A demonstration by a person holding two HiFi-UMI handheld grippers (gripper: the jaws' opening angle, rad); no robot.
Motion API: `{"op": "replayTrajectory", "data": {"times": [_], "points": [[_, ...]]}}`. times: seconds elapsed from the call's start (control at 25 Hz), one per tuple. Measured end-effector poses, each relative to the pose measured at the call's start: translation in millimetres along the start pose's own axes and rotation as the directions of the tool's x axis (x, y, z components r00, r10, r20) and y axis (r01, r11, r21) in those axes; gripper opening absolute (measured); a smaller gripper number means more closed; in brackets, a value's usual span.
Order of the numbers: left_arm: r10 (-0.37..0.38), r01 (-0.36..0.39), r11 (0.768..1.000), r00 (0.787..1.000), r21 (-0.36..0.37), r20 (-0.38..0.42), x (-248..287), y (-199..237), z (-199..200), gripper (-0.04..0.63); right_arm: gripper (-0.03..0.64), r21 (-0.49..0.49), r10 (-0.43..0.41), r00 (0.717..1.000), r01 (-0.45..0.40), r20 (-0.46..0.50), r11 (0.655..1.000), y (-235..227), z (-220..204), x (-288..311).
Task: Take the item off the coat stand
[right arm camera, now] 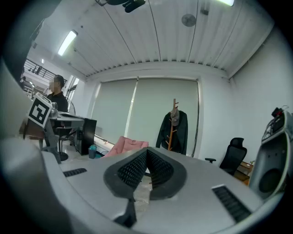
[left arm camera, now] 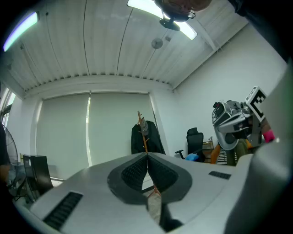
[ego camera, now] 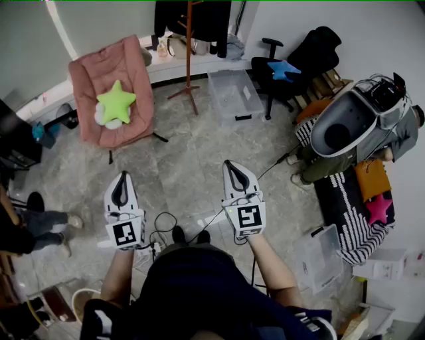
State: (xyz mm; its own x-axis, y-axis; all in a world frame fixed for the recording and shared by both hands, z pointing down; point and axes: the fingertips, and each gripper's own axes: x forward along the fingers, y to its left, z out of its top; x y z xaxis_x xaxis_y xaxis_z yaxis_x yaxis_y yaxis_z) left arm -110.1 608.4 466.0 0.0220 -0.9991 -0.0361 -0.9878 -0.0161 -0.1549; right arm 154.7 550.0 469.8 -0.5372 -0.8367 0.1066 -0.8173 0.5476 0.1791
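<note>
A wooden coat stand rises at the far side of the room, with a dark coat hanging on it. The left gripper view shows the stand straight ahead, the coat and a grey cap near the top. In the right gripper view the same coat and cap hang ahead. My left gripper and right gripper are both held far short of the stand, over the floor. Each is shut with nothing between its jaws, as seen in the left gripper and right gripper views.
A pink lounge chair with a green star pillow stands left of the stand. A clear plastic box and a black office chair lie to its right. A white machine sits at right. Cables trail on the floor.
</note>
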Motion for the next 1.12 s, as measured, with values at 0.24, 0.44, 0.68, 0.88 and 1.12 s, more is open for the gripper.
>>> {"op": "replayTrajectory", "data": {"times": [0.24, 0.44, 0.68, 0.88, 1.12], "points": [[0.003, -0.003, 1.000, 1.000, -0.002, -0.001, 3.8, 1.7, 0.4, 0.025, 0.015, 0.002, 0.003, 1.000, -0.003, -0.005, 1.000, -0.3, -1.9, 4.8], [0.002, -0.002, 1.000, 1.000, -0.002, -0.004, 7.2, 3.4, -1.3, 0.025, 0.015, 0.007, 0.002, 1.000, -0.002, -0.007, 1.000, -0.8, -2.7, 9.6], [-0.011, 0.011, 1.000, 1.000, -0.004, -0.007, 8.4, 1.0, -0.9, 0.025, 0.017, 0.022, 0.001, 1.000, -0.001, 0.010, 1.000, -3.6, 1.6, 11.3], [-0.019, 0.019, 1.000, 1.000, 0.000, -0.007, 4.9, -1.0, 0.2, 0.023, 0.017, 0.016, 0.004, 1.000, -0.004, 0.011, 1.000, -4.0, 1.7, 8.4], [-0.017, 0.017, 1.000, 1.000, -0.002, -0.009, 1.7, 1.1, -4.2, 0.023, 0.017, 0.003, 0.000, 1.000, 0.000, 0.008, 1.000, -0.8, -0.6, 8.2]]}}
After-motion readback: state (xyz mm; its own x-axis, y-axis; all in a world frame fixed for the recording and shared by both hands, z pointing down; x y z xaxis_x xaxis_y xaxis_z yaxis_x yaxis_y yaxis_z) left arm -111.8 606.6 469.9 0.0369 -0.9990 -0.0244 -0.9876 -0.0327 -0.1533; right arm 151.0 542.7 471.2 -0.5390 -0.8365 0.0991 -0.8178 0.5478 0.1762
